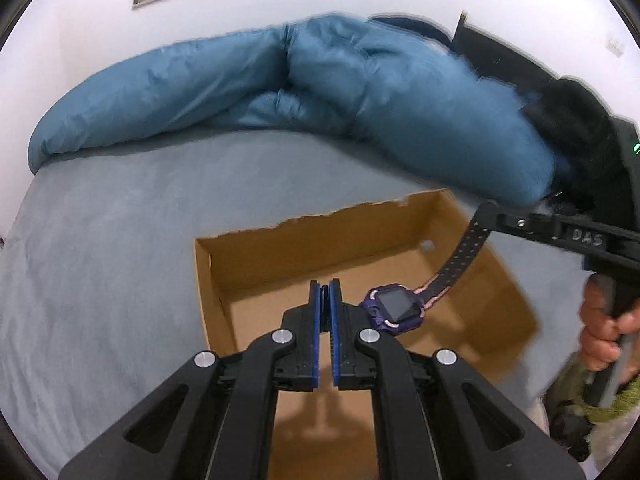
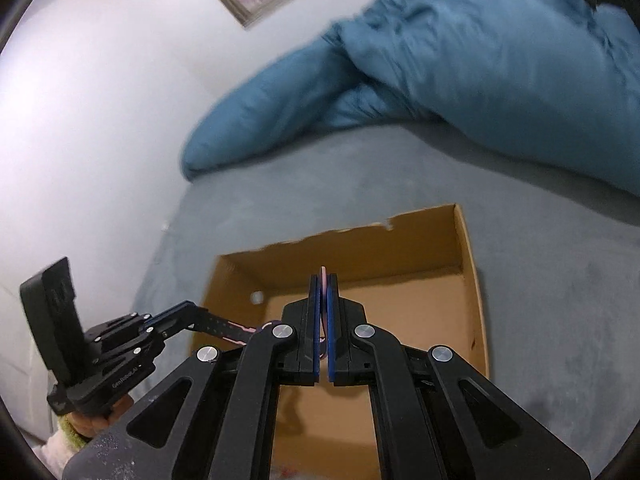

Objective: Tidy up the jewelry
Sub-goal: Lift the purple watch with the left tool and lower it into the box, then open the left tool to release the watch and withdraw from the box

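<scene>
Left wrist view is showing you holding a purple smartwatch (image 1: pixel 396 307) stretched between both grippers above an open cardboard box (image 1: pixel 256 256). Your left gripper (image 1: pixel 325 307) is pressing its blue pads (image 1: pixel 317 312) together on one strap end, which is mostly hidden between them. Your right gripper (image 1: pixel 490 210) is coming in from the right side and pinching the far end of the dark perforated strap (image 1: pixel 460 258), so the watch face is hanging tilted over the box floor. Right wrist view is showing your right gripper (image 2: pixel 323 300) squeezing a thin pink strap edge (image 2: pixel 323 280) between its pads, with your left gripper (image 2: pixel 192 314) reaching in from the left. The box is sitting on a grey bed cover (image 1: pixel 120 240), with a blue duvet (image 1: pixel 320 80) bunched behind it against the wall
</scene>
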